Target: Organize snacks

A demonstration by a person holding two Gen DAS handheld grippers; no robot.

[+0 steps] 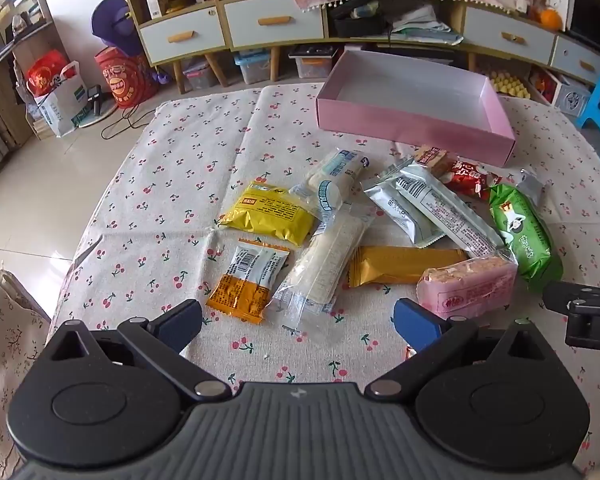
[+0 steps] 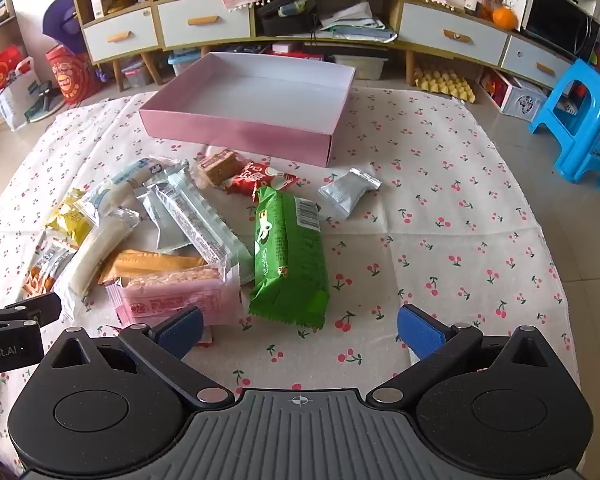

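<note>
Several snack packets lie in a loose pile on the cherry-print tablecloth. They include a yellow pouch, an orange-and-white packet, a clear rice-cracker pack, a pink wafer pack and a green packet. An empty pink box stands behind the pile; it also shows in the right wrist view. My left gripper is open and empty, just in front of the clear pack. My right gripper is open and empty, just in front of the green packet.
A small silver packet lies apart on the right of the cloth. Low cabinets with drawers line the back wall. A blue plastic stool stands off the table's right side. Red bags sit on the floor at left.
</note>
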